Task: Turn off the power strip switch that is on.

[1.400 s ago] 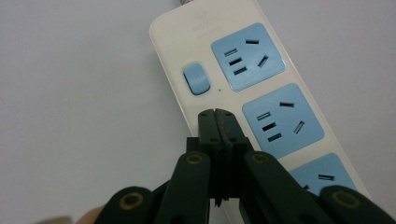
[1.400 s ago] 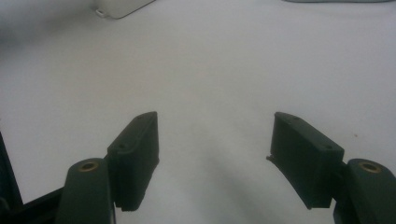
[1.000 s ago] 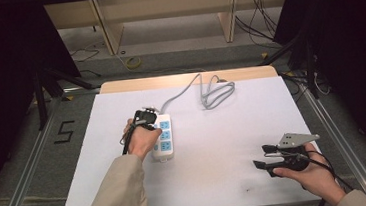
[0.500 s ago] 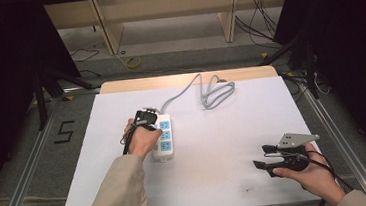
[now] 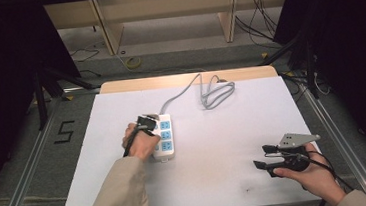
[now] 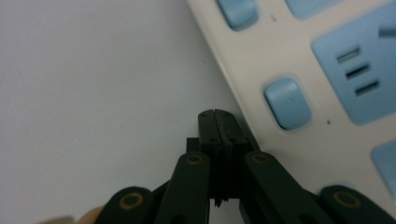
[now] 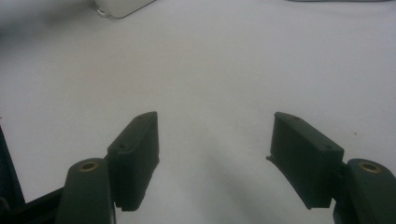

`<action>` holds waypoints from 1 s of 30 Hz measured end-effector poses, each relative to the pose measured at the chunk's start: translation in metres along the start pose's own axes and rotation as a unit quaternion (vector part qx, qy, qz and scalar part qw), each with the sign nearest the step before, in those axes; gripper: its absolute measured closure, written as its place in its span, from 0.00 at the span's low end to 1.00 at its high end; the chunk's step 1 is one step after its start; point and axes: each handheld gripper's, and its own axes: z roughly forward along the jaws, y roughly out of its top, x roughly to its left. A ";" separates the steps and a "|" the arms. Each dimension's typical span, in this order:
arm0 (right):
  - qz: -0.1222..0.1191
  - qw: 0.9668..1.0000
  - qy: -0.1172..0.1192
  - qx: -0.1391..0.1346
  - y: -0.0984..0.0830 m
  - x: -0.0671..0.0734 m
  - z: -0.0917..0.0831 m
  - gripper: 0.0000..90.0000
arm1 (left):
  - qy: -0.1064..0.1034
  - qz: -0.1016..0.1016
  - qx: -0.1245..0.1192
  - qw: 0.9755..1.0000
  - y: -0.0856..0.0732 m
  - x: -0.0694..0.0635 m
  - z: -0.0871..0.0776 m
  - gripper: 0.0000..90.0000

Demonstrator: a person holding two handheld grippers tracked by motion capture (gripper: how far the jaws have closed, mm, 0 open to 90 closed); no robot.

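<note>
While lying flat, white power strip (image 5: 164, 137) shows blue sockets.

A white power strip (image 5: 163, 137) with pale blue sockets and pale blue switch buttons (image 6: 286, 102) lies on a plain white table top (image 5: 225, 144), whose far edge shows a light wood strip. A grey cable (image 5: 205, 88) curls beyond the strip. Both grippers, left (image 6: 216, 113) and right (image 7: 215, 140), have matte black jaws with brass-coloured rivets; the right carries a grey plate (image 5: 297, 138). The person's sleeve (image 5: 119, 199) beside the strip is beige.
</note>
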 end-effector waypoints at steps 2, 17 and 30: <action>0.001 1.000 0.001 -0.003 0.000 -0.001 -0.001 0.37 | -0.015 -0.008 -0.028 0.999 0.008 -0.003 -0.016 1.00; 0.000 1.000 0.000 0.000 0.000 -0.002 0.003 0.37 | -0.044 -0.009 -0.050 0.998 0.012 -0.006 -0.021 1.00; 0.000 1.000 0.001 0.000 0.000 -0.003 0.002 0.37 | -0.040 -0.003 -0.062 0.997 0.011 -0.003 -0.023 1.00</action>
